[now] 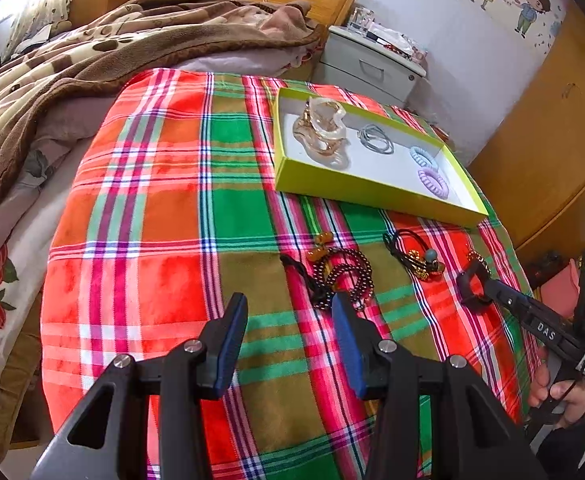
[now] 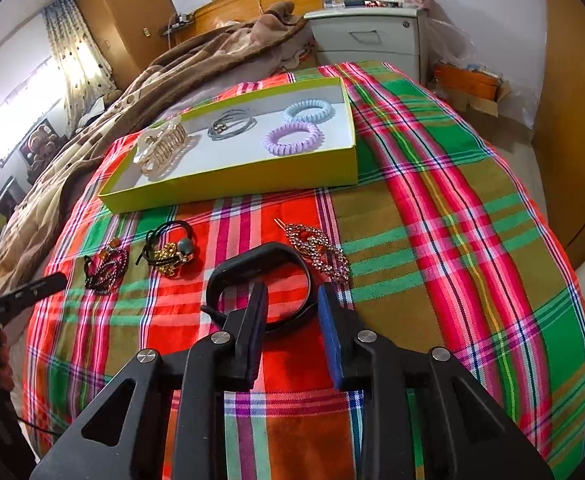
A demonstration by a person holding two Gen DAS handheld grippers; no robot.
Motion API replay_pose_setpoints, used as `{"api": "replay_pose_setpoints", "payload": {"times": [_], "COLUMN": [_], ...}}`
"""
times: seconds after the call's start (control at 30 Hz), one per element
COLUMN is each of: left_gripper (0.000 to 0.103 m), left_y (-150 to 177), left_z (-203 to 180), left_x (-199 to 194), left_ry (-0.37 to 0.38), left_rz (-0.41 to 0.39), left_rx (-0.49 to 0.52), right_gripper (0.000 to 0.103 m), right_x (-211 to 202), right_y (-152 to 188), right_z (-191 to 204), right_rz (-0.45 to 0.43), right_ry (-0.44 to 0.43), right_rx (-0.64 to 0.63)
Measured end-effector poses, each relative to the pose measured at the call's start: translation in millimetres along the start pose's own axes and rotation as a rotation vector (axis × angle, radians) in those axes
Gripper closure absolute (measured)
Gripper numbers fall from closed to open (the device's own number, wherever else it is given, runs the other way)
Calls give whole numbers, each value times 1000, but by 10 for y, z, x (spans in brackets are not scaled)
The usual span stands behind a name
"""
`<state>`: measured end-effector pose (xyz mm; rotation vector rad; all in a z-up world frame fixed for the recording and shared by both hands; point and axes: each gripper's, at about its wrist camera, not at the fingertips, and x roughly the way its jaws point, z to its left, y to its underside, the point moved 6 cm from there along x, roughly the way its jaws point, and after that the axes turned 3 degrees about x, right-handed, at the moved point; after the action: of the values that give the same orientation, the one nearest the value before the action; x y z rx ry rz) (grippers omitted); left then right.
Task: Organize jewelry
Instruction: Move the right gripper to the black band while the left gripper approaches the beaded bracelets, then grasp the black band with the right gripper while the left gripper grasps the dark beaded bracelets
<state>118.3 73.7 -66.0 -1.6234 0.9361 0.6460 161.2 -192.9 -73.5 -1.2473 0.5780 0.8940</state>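
Jewelry pieces half sorted: some lie in the yellow-green box (image 2: 228,178), the rest on the plaid cloth (image 2: 452,240) spread over the bed.

In the box, right wrist view: a pale and gold hair claw (image 2: 160,152) at its left end, thin grey hair ties (image 2: 230,124) in the middle, a blue coil tie (image 2: 308,110) and a lilac coil tie (image 2: 292,138) at its right end.

On the cloth below the box, left to right in that view: dark beaded bracelet (image 2: 106,270), black hair tie with gold charms and a grey bead (image 2: 170,254), black band (image 2: 264,280), rhinestone hair clip (image 2: 318,254).

Step in hand, as I judge it: picking up the black band. Right gripper (image 2: 290,308) is low at the band's near edge, its jaws half open, one pad inside the loop and one outside. Pads do not look pressed on the strap; no grip yet.

Left gripper (image 1: 290,312) hangs over the cloth at lower centre of the left wrist view, jaws wide and empty, its right fingertip just beside the beaded bracelet (image 1: 342,274).

Next move calls for: closing the right jaws on the strap, lifting clear of the rhinestone clip close by, and carrying to a bare part of the box floor. The beaded bracelet looks the likely pick for the left.
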Motion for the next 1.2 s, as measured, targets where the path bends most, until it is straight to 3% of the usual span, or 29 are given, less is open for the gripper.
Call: {"api": "replay_pose_setpoints", "payload": {"times": [0.27, 0.37, 0.53, 0.97, 1.2], "left_gripper": [57, 57, 57, 57, 57], "left_y": [4, 18, 34, -6, -44], "left_z": [-32, -28, -66, -156, -201], "left_x": [4, 25, 61, 185, 328], "left_ry": [10, 12, 25, 48, -20], "left_rz": [4, 13, 24, 57, 71], "left_rx": [9, 10, 18, 10, 20], "right_gripper": [76, 88, 96, 98, 98], "right_x": [121, 126, 110, -55, -135], "right_y": [-52, -52, -58, -78, -113], "right_z": [55, 61, 44, 22, 73], "right_rz": [26, 29, 21, -26, -57], "right_ry": [79, 111, 124, 22, -18], "right_rx": [-59, -86, -99, -47, -45]}}
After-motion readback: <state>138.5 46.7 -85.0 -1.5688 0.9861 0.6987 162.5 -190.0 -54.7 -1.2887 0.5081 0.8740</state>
